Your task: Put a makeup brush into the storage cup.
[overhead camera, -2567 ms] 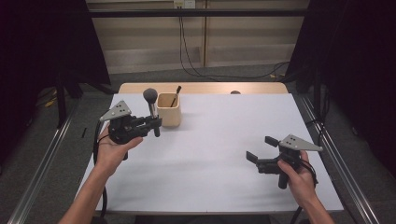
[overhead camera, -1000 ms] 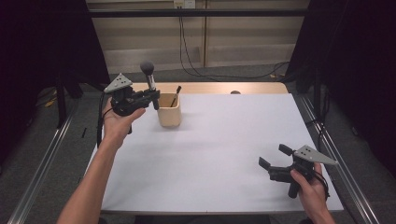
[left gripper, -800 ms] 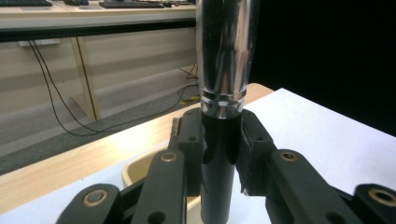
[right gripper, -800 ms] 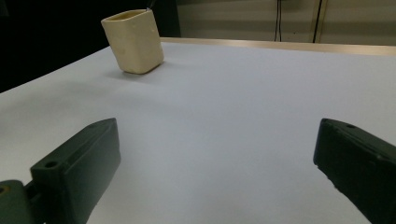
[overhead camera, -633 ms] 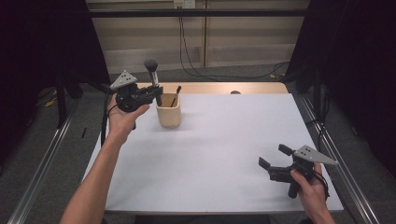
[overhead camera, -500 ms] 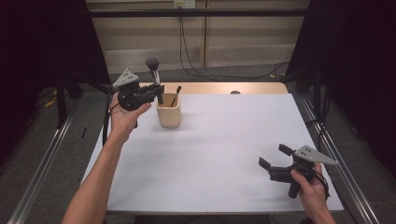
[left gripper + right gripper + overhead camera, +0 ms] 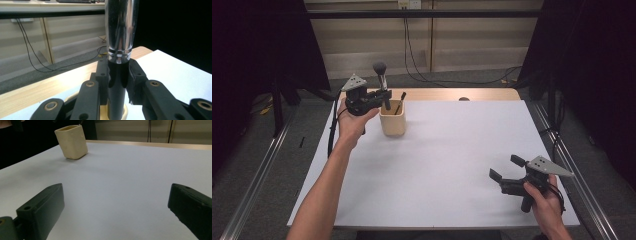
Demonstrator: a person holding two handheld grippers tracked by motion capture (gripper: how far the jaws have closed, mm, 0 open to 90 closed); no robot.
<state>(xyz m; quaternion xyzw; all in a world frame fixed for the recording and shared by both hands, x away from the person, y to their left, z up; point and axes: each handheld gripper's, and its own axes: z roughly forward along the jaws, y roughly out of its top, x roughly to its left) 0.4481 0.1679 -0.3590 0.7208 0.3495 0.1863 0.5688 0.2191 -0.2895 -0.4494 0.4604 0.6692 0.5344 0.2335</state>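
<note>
A rectangular table (image 7: 452, 165) covered by a white sheet, with a light wooden strip bared along the far edge, is seen; a cream square-sided cup (image 7: 392, 119) stands on it, apparently holding a dark-handled tool

Beige cup (image 7: 392, 119) amid open table (image 7: 452, 165)

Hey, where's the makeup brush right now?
In the high view the makeup brush stands upright at far left, clamped in the left gripper directly above the beige cup, bristles up.
</note>
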